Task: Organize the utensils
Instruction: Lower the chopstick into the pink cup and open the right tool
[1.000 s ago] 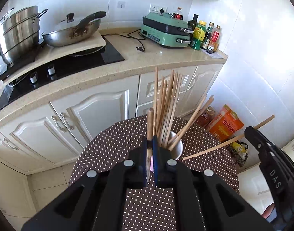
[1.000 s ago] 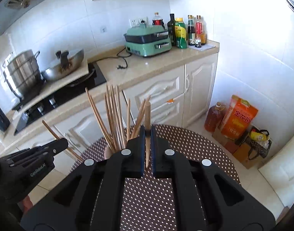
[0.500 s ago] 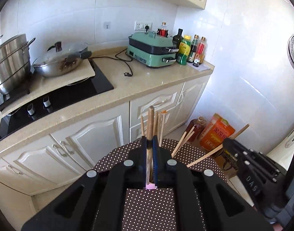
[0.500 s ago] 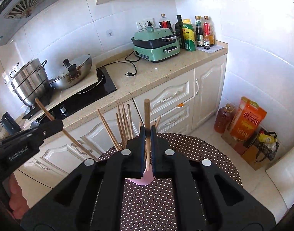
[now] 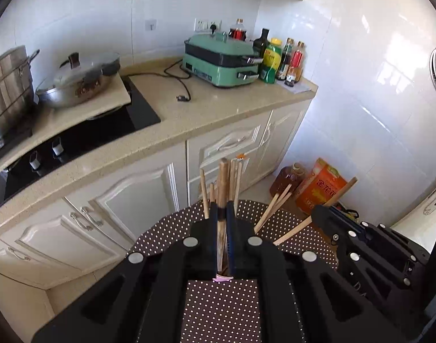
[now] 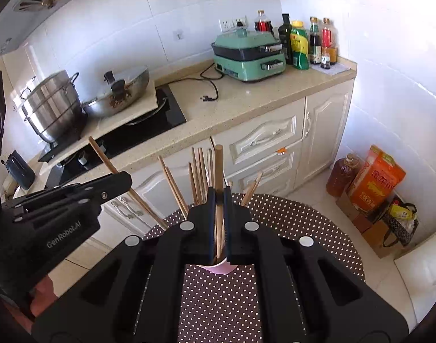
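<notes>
I am gripping one chopstick in each claw: the left claw (image 5: 223,214) is pinching shut on a stick (image 5: 223,183) standing upright between its jaws, and the right claw (image 6: 219,200) is clamping its own stick (image 6: 218,168) the same way. Compared with a second ago, both claws are riding higher and farther back from the cup (image 6: 218,267) (only a sliver of its pink rim is showing under my fingers now), and the bundle of chopsticks (image 6: 198,171) is looking shorter and lower in both views. To my mind that means I am drawing the two sticks up and clear of the rest, so the sorting is only just getting going, with most of the sticks still splaying loose in the cup.

The cup is sitting on a round table (image 6: 317,228) with a brown dotted cloth. Beyond it a beige counter (image 5: 218,105) is carrying a black hob (image 5: 103,125), a steel pot (image 6: 52,105), a lidded wok (image 6: 118,91), a green cooker (image 6: 249,54) and a row of bottles (image 6: 309,43). On the tiled floor by the white wall, an oil jug (image 6: 343,174) and an orange bag (image 6: 375,177) are standing
</notes>
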The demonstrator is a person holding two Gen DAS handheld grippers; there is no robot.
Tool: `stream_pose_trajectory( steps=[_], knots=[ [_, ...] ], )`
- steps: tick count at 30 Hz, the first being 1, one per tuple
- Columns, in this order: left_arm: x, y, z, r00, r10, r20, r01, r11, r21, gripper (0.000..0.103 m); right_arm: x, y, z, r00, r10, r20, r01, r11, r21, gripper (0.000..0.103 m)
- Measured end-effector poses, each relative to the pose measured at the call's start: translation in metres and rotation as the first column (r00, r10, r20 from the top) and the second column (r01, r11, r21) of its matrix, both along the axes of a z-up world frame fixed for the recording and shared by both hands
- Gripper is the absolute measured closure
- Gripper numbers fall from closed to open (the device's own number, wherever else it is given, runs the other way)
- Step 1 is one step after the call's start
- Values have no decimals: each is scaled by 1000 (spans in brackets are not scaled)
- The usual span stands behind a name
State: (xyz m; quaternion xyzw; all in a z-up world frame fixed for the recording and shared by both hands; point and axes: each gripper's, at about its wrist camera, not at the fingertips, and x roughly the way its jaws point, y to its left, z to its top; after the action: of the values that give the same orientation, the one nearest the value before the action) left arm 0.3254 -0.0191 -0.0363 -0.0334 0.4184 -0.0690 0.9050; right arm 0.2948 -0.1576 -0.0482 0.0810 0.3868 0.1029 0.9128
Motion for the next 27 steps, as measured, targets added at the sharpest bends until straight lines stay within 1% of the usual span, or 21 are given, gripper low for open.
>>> stream_pose_trajectory(
  steps=[3,7,9,11,13,15,16,17,19,20,21,22,23,27],
  knots=[
    [8,2,-23,999,3,-49,-4,1000,-22,97,10,4,-22,999,1,-53,-2,1000,-13,97],
    [16,3,-48,995,17,-97,-19,1000,-12,97,19,7,-49,991,11,-132,-13,1000,-10,97],
    [19,5,-58,994,22,-107,-24,1000,-18,97,24,10,-61,986,29,-166,-30,1000,-5,97],
    [21,6,-64,995,40,-92,-40,999,3,96,29,11,-73,978,46,-203,-45,999,11,97],
    [23,6,-70,996,44,-79,-42,999,24,95,31,9,-77,977,56,-207,-48,998,43,97],
    [25,8,-76,995,46,-90,-42,998,40,91,33,7,-79,975,61,-212,-51,998,48,96],
    [26,8,-79,994,45,-97,-41,998,46,82,34,7,-81,972,61,-227,-51,998,48,96],
    [25,9,-82,994,45,-96,-41,998,48,76,36,5,-81,969,60,-241,-49,997,52,95],
    [22,11,-84,995,50,-87,-45,997,54,76,36,1,-84,961,56,-270,-41,997,63,86],
    [21,12,-86,995,52,-87,-47,997,58,73,34,-1,-85,960,49,-276,-35,998,58,67],
    [19,12,-87,995,53,-89,-48,997,57,72,32,-3,-85,961,41,-275,-27,998,51,37],
    [17,13,-87,995,53,-89,-48,997,58,70,30,-5,-83,964,30,-266,-18,999,46,33],
    [15,14,-88,995,55,-88,-49,997,62,69,26,-6,-81,968,21,-248,-12,999,41,33],
    [0,14,-85,996,54,-76,-48,995,82,68,16,-9,-75,970,21,-243,-16,1000,21,33]
  ],
)
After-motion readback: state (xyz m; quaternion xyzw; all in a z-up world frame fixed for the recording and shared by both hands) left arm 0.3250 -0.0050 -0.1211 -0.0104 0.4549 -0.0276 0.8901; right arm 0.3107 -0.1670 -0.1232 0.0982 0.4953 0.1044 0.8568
